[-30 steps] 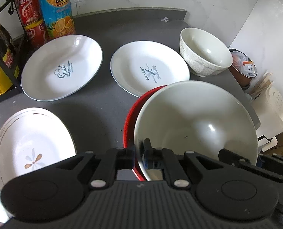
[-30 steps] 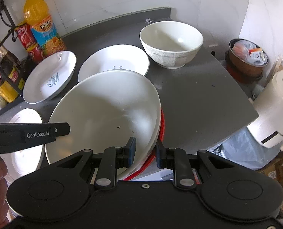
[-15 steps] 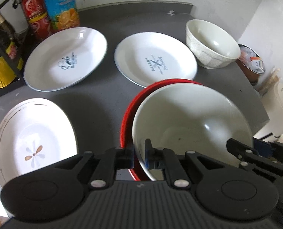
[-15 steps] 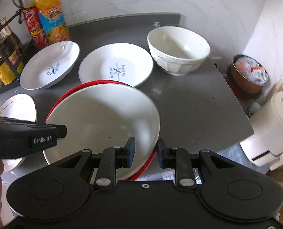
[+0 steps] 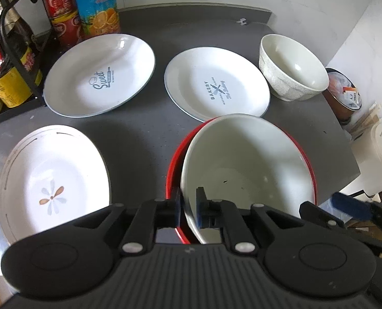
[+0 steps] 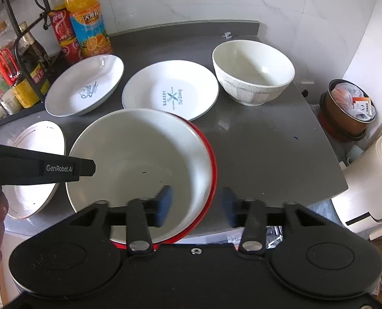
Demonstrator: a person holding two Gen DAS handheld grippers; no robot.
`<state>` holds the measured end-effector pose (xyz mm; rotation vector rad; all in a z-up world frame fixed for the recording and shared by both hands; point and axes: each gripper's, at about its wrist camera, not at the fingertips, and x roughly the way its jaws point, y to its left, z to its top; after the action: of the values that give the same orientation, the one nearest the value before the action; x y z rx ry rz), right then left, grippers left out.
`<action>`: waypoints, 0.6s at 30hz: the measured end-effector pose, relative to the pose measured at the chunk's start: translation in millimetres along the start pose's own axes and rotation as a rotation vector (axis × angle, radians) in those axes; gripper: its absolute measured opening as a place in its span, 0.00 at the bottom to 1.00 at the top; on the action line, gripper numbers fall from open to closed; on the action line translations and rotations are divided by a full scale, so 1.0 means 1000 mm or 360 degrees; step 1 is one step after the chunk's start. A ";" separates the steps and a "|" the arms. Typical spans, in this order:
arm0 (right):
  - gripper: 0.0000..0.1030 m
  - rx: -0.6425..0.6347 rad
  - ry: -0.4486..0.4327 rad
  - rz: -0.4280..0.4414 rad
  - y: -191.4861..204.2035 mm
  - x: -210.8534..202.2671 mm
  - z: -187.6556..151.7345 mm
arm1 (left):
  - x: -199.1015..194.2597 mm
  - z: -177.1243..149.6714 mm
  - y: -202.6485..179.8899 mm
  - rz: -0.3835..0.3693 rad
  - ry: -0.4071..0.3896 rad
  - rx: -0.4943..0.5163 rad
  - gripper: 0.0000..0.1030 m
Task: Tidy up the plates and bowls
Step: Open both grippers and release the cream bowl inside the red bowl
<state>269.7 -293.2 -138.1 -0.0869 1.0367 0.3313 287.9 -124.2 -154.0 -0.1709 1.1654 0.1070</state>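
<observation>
Left gripper [image 5: 188,209] clamps the near rims of the wide white ceramic bowl [image 5: 245,170] and the red-rimmed bowl [image 5: 174,170] it nests in, steadying them; right gripper [image 6: 194,207], jaws spread, holds nothing.

I see a white bowl [image 5: 245,170] nested in a red bowl [image 5: 174,154], a speckled cream bowl [image 6: 252,72], white plates printed "Sweet" [image 5: 98,74] and "BAKERY" [image 5: 216,82], a flower-patterned plate [image 5: 52,180], all on my dark grey counter [image 6: 268,141].
</observation>
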 end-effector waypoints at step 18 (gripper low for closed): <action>0.57 -0.0046 -0.0083 0.0142 -0.035 -0.023 -0.006 | -0.035 -0.012 -0.044 0.0144 -0.0176 0.0012 0.62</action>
<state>264.9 -333.0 -124.3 -0.0577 0.9859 0.4279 271.4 -169.7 -122.7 -0.1039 1.0629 0.1896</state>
